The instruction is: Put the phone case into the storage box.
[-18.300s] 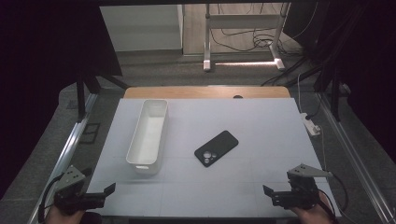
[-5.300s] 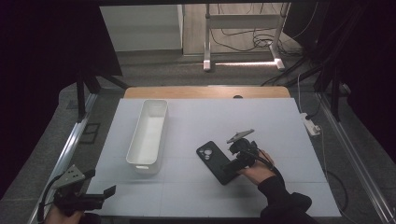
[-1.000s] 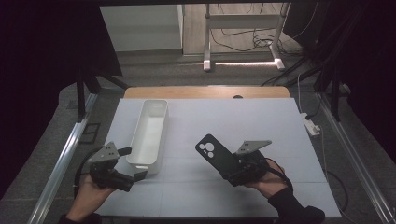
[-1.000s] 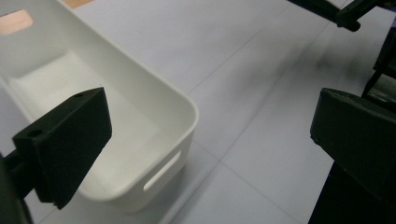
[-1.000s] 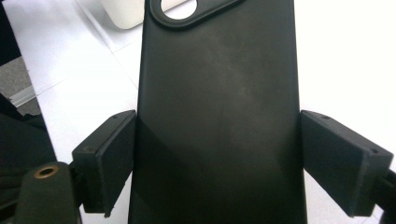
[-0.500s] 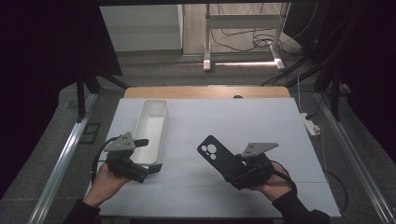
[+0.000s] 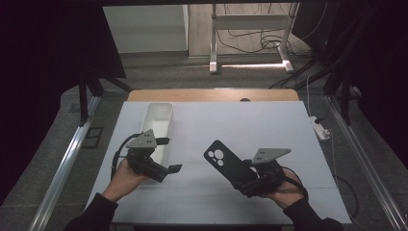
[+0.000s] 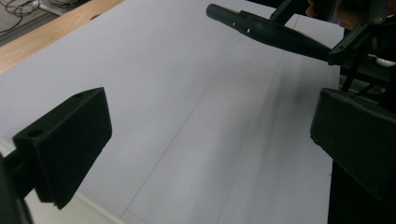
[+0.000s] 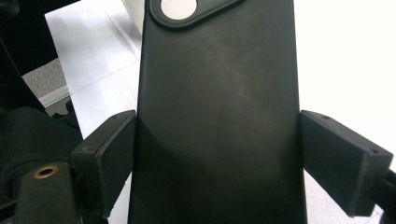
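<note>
On the table [image 7: 288, 125], a long white tray [image 7: 159, 120] lies at about ten o'clock from the middle, its long side running toward twelve; what shows of its inside is bare white.

The right gripper [image 7: 252, 180] sits at about five o'clock and has hold of a black phone [image 7: 226, 161]. In the right gripper view the jaws press on the two long edges of the phone [image 9: 217, 107], standing wide to span it. The phone's back faces up, its camera end pointing toward eleven o'clock and lifted off the table.

The left gripper [image 7: 166, 171] hovers at about seven o'clock, just beside the tray's near end. In the left gripper view its jaws stand wide apart with nothing between them, above the bare table [image 8: 196, 116], and the phone [image 8: 266, 30] shows edge-on at about one o'clock.
</note>
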### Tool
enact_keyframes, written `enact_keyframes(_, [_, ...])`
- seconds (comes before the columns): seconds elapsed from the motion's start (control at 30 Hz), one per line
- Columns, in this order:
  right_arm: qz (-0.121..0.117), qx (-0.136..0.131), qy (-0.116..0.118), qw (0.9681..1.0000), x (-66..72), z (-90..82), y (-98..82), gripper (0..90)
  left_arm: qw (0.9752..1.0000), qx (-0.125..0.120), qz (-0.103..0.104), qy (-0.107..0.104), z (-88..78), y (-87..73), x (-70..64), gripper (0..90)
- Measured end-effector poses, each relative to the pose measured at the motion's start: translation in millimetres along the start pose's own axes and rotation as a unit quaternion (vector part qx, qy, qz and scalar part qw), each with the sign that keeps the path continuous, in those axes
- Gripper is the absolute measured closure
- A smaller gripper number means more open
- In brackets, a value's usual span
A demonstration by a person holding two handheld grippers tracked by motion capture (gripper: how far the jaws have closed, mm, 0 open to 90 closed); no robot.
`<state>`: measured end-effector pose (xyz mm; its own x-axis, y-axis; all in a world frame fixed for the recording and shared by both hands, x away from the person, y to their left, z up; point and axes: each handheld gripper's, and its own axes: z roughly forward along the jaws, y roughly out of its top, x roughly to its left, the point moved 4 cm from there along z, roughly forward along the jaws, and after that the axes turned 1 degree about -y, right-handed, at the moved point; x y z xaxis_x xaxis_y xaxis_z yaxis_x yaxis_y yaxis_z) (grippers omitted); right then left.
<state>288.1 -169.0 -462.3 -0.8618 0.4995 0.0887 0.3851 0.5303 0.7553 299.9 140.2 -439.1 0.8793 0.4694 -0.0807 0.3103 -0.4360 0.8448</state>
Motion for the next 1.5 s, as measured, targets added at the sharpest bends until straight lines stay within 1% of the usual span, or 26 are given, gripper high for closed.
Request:
enact_keyframes(0.17, [-0.001,-0.002,0.004,1.0,0.8,-0.7,0.3,14.6,0.9999,0.002,0.006,-0.013,9.9,5.1,-0.2,0.0])
enact_keyframes(0.37, [-0.002,-0.006,0.008,0.9999,1.2,-0.8,1.2,14.6,0.9994,-0.005,0.012,-0.031,19.2,13.2,-1.5,0.0])
enact_keyframes(0.5, [-0.002,-0.007,0.009,0.9999,1.9,-0.1,2.0,14.6,0.9991,-0.009,0.02,-0.037,24.6,18.7,-3.2,0.0])
enact_keyframes(0.6, [-0.005,-0.01,0.014,0.9998,2.9,0.6,2.6,14.6,0.9987,-0.009,0.026,-0.042,25.9,18.7,-8.0,0.0])
enact_keyframes(0.67, [-0.005,-0.011,0.016,0.9998,3.6,1.0,2.8,14.6,0.9987,-0.009,0.027,-0.042,25.4,18.1,-9.9,0.0])
enact_keyframes(0.73, [-0.01,-0.012,0.021,0.9996,5.1,2.1,2.8,14.6,0.9985,-0.016,0.023,-0.047,22.4,16.4,-13.9,0.0])
enact_keyframes(0.77, [-0.01,-0.012,0.021,0.9996,5.1,2.1,2.8,14.6,0.9985,-0.016,0.023,-0.047,22.4,16.4,-13.9,0.0])
enact_keyframes(0.8, [-0.011,-0.013,0.03,0.9994,6.6,3.6,2.7,14.6,0.9982,-0.02,0.02,-0.053,21.0,15.0,-16.4,0.0])
enact_keyframes(0.87, [-0.013,-0.014,0.032,0.9993,7.1,4.2,2.6,14.6,0.9982,-0.021,0.02,-0.053,20.5,13.9,-17.7,0.0])
enact_keyframes(0.93, [-0.019,-0.016,0.045,0.9987,10.5,6.2,2.6,14.6,0.9979,-0.021,0.024,-0.057,19.4,10.3,-21.6,0.0])
enact_keyframes(0.97, [-0.023,-0.016,0.049,0.9984,11.4,6.9,2.5,14.6,0.9976,-0.023,0.025,-0.061,19.2,8.5,-23.2,0.0])
enact_keyframes(1.0, [-0.023,-0.016,0.049,0.9984,11.4,6.9,2.5,14.6,0.9976,-0.023,0.025,-0.061,19.2,8.5,-23.2,0.0])
enact_keyframes(1.1, [-0.036,-0.021,0.068,0.9968,16.7,8.4,3.2,14.5,0.997,-0.027,0.027,-0.068,20.0,5.4,-25.8,0.0])
enact_keyframes(1.27, [-0.043,-0.03,0.089,0.9946,21.0,8.7,4.7,14.5,0.9963,-0.026,0.033,-0.075,23.4,3.3,-27.5,0.0])
enact_keyframes(1.37, [-0.047,-0.032,0.1,0.9934,22.7,9.8,5.0,14.5,0.9953,-0.027,0.034,-0.086,25.9,2.2,-28.6,0.0])
enact_keyframes(1.4, [-0.048,-0.032,0.103,0.993,23.4,10.1,5.2,14.5,0.9947,-0.027,0.033,-0.093,26.6,1.9,-28.7,0.0])
enact_keyframes(1.5, [-0.052,-0.035,0.113,0.9916,25.8,10.7,6.2,14.5,0.9938,-0.029,0.031,-0.103,28.2,1.5,-28.8,0.0])
